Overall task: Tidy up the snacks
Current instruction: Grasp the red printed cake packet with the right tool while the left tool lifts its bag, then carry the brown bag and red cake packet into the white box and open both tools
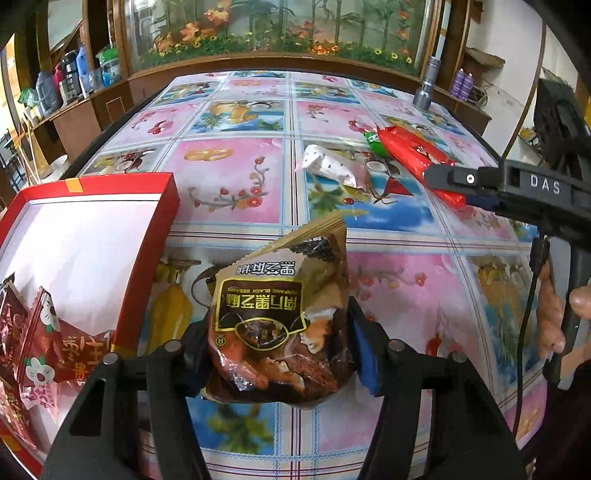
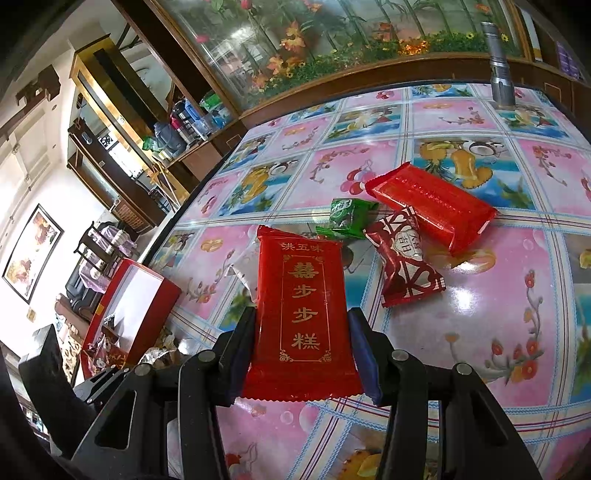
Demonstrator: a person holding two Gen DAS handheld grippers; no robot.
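Note:
My left gripper (image 1: pixel 277 354) is shut on a brown black-sesame snack packet (image 1: pixel 280 317) and holds it above the table, just right of the red box (image 1: pixel 162 221). The box has a white inside and holds red snack packets (image 1: pixel 48 332). My right gripper (image 2: pixel 301 354) is shut on a flat red packet with gold writing (image 2: pixel 301 314). It also shows in the left wrist view (image 1: pixel 480 184), far right. On the table lie a second red packet (image 2: pixel 432 206), a green candy (image 2: pixel 343 218), a red-and-white packet (image 2: pixel 406 262) and a white wrapper (image 1: pixel 332 166).
A grey metal flashlight (image 2: pixel 498 62) stands at the far edge of the flowered tablecloth (image 2: pixel 480 314). A wooden cabinet with a flower panel (image 1: pixel 277 33) runs behind the table. Shelves with bottles (image 1: pixel 66 81) are at the left.

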